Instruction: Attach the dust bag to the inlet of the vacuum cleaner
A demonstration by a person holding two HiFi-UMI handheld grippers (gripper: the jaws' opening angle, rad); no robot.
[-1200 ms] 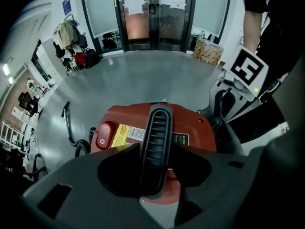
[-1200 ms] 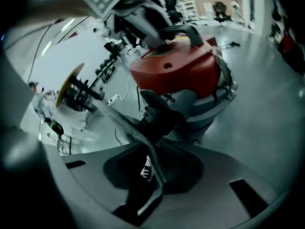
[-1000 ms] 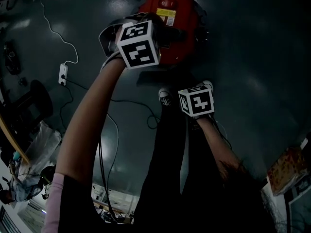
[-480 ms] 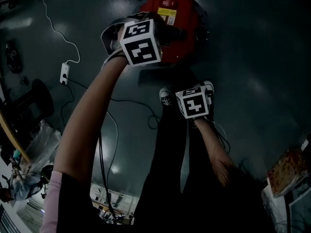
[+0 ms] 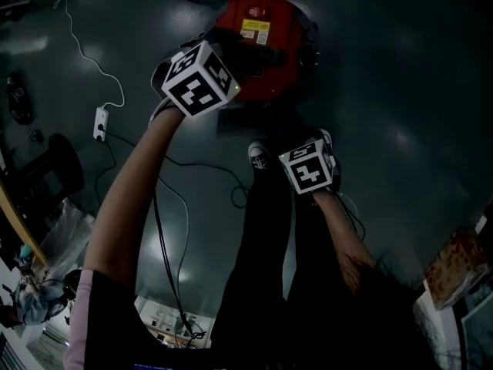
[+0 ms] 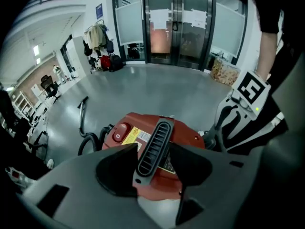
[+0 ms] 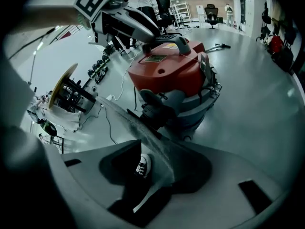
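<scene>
The red vacuum cleaner (image 5: 262,48) stands on the dark floor ahead of my feet. My left gripper (image 6: 152,147) hangs over its top with the grey slotted carry handle (image 6: 153,128) between the jaws. Those jaws are opening and I see no pad pressing on the handle. My right gripper (image 7: 157,147) is lower, near my legs, pointing at the vacuum's grey inlet (image 7: 152,106). Its jaws are opening too. A grey dust bag (image 7: 143,132) runs as a textured sheet between them, lying loose against the right jaw.
A black hose (image 6: 88,142) curls beside the vacuum (image 6: 190,137). A white cable and power strip (image 5: 100,118) lie on the floor to the left, with dark cables trailing toward my shoes (image 5: 262,154). Cartons (image 5: 454,268) sit at the right edge.
The left gripper's marker cube has rolled and drifted left and up over the vacuum. The right gripper's cube has rolled slightly and stayed in place.
</scene>
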